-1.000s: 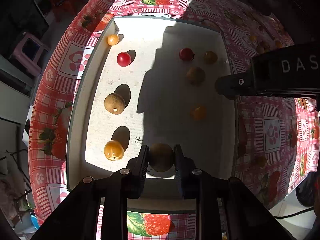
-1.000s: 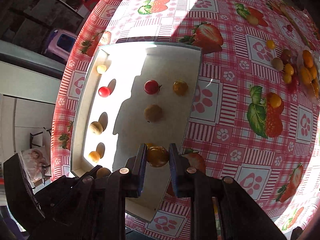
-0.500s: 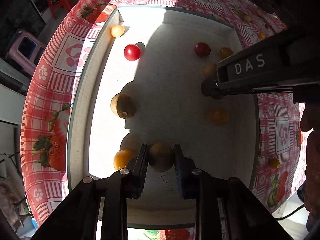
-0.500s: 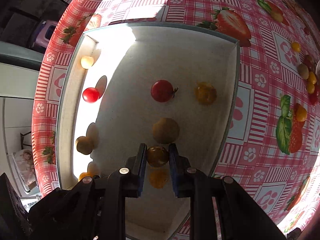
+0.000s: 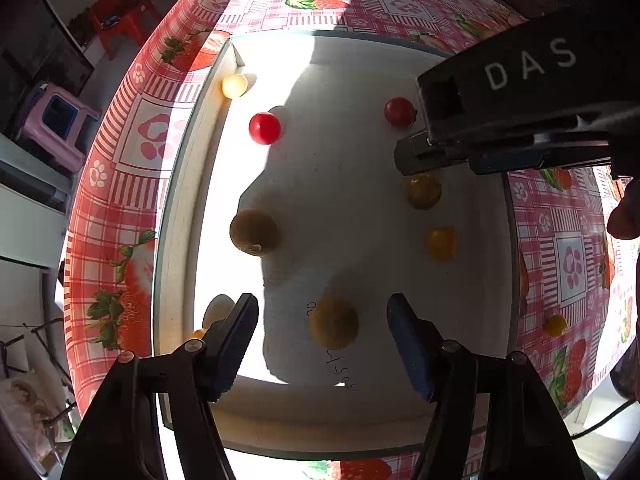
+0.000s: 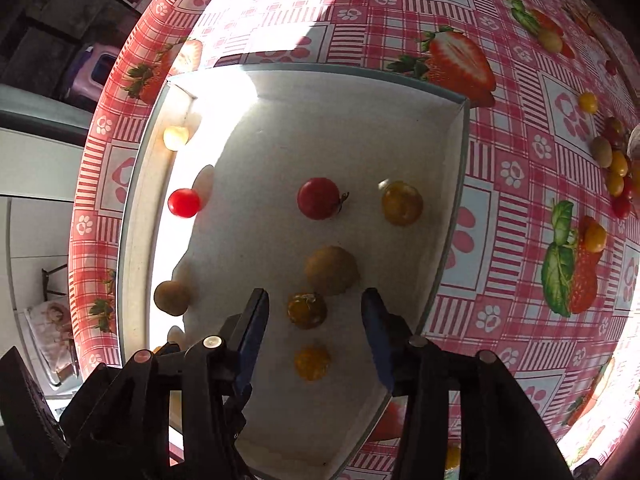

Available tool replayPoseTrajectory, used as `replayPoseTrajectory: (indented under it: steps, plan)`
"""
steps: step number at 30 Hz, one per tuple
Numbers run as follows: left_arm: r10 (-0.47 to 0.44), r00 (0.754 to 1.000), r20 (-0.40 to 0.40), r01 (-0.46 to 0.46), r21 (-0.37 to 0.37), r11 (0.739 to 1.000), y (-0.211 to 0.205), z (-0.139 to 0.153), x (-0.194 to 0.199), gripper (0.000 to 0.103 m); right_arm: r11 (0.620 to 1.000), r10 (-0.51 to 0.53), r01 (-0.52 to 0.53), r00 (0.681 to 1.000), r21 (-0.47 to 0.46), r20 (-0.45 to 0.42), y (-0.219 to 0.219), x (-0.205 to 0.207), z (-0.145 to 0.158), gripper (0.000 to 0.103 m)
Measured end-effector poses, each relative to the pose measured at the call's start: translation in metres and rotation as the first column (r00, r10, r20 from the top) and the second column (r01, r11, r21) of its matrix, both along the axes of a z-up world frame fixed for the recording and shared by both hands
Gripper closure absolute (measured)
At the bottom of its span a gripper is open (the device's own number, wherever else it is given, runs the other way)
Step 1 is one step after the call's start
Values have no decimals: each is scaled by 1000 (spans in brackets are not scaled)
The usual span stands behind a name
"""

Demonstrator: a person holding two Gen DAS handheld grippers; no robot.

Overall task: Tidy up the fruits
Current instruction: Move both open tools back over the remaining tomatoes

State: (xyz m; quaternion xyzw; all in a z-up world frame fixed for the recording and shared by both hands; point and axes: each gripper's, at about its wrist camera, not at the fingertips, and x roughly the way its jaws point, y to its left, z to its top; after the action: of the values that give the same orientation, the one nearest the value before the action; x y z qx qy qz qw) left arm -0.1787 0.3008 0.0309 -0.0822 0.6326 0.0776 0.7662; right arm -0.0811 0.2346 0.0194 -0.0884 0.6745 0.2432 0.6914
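Released since a second ago: yellow-brown fruit (image 5: 334, 322) between the spread pads of the left tongs (image 5: 322, 334), dark orange tomato (image 6: 307, 310) between those of the right tongs (image 6: 314, 322), both now lying untouched on the white tray (image 5: 180, 240) floor. Both pairs just opened. Beyond: red tomato (image 6: 319, 198), then tray rim, then strawberry-print table (image 6: 520, 152).
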Motion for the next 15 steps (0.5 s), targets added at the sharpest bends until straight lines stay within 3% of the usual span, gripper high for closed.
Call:
replayPoseTrajectory:
  steps: [5,10,15]
  plan:
    - [-25,1000,-11,25,-2,1000,8,8,6,35,999,-38,36,999,38,39,-17,1,22,24]
    - [-49,999,5,49,-6,999,10,21,12,35,992,-115,112,992,53,56,-48,2,42,23]
    - [-104,994,27,105,-15,994,-4,32,23,35,973,-229,227,972,27,61,-109,6,47,23]
